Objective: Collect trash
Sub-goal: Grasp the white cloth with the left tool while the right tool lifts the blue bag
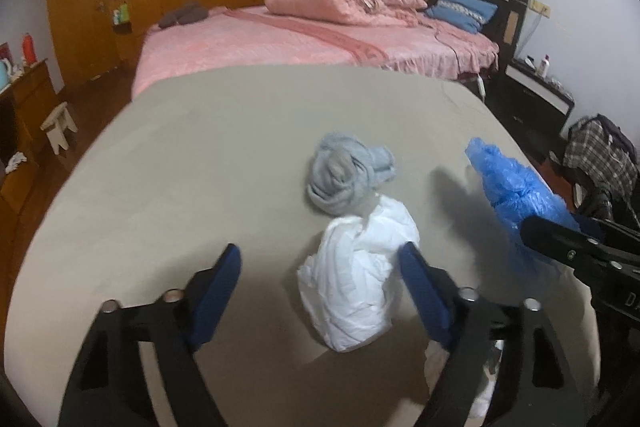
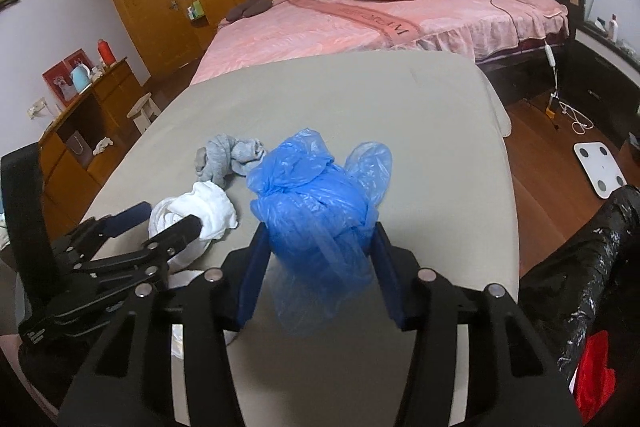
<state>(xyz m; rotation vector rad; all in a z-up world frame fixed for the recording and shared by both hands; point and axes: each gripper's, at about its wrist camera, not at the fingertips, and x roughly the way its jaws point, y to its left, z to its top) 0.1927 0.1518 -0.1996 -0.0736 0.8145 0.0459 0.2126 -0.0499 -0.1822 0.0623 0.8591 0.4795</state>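
Observation:
A crumpled white plastic bag [image 1: 356, 279] lies on the grey table [image 1: 200, 155]. My left gripper [image 1: 320, 267] is open above the table, its right finger beside the white bag. A balled grey sock [image 1: 346, 175] lies just beyond the bag. My right gripper [image 2: 318, 239] is shut on a crumpled blue plastic bag [image 2: 316, 195] and holds it above the table; the blue bag also shows in the left wrist view [image 1: 516, 187]. The white bag [image 2: 208, 211] and the grey sock [image 2: 228, 155] show left of it, with my left gripper [image 2: 164, 219] over the white bag.
A black trash bag [image 2: 600, 259] with something red inside stands open on the floor at the table's right. A white scale [image 2: 600, 167] lies on the wooden floor. A pink bed [image 1: 312, 39] stands beyond the table. A wooden cabinet [image 2: 88, 115] is at the left.

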